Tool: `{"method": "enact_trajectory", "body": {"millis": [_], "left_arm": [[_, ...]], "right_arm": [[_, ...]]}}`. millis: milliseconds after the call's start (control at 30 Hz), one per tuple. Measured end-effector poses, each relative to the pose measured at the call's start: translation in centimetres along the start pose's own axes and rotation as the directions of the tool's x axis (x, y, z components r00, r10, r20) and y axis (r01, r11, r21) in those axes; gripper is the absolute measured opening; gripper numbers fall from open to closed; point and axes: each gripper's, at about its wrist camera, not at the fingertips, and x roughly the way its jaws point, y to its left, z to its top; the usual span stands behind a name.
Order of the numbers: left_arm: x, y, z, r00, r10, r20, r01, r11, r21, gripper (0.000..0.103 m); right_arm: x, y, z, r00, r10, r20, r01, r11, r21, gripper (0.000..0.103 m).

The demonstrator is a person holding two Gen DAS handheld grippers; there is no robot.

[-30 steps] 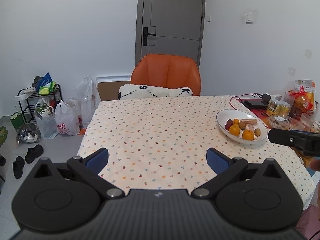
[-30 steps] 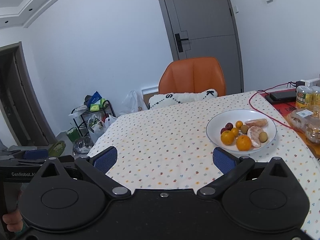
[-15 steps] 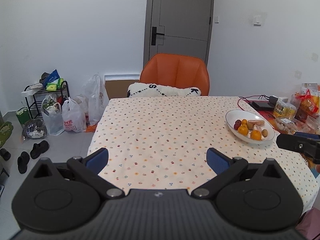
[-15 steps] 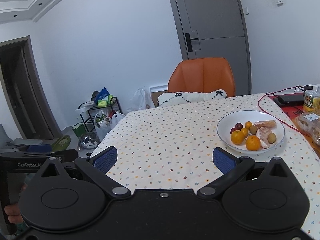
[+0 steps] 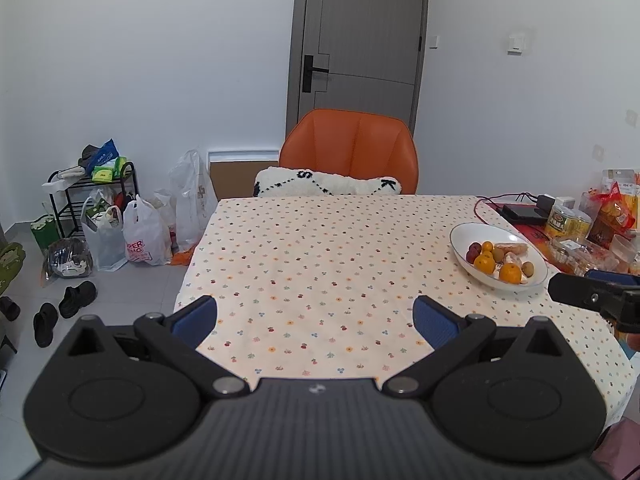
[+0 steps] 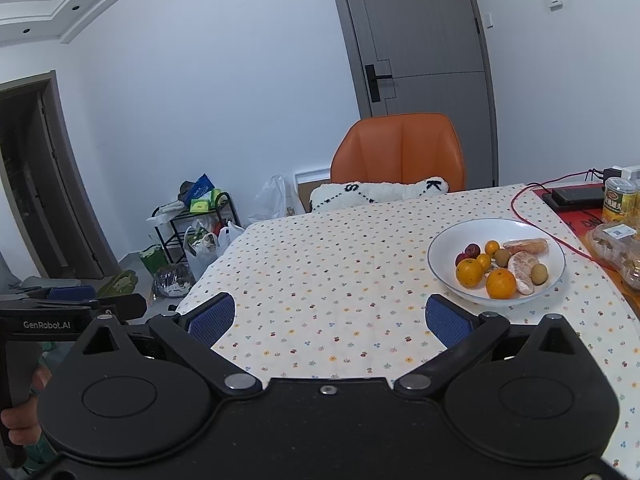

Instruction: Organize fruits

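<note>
matte black plastic left gripper (image 5: 316,318) | blue textured finger pads (image 5: 434,323) | silver pivot screws | white "GenRobot.AI" lettering

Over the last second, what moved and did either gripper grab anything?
Both cameras swung left and pulled back a little: the bowl and chair slid rightward in both views. Nothing was grasped or released. The left gripper and right gripper stayed open and empty, short of the bowl. The fruit lies in the bowl as before.
</note>
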Motion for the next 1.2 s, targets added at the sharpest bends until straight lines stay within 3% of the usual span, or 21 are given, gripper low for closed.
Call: {"method": "enact_trajectory", "body": {"millis": [1200], "left_arm": [[-0.3, -0.12, 0.36, 1.0, -0.017, 0.002, 0.017, 1.0, -0.006, 0.103]], "right_arm": [[-0.23, -0.08, 0.22, 1.0, -0.014, 0.008, 0.014, 1.0, 0.004, 0.103]]}}
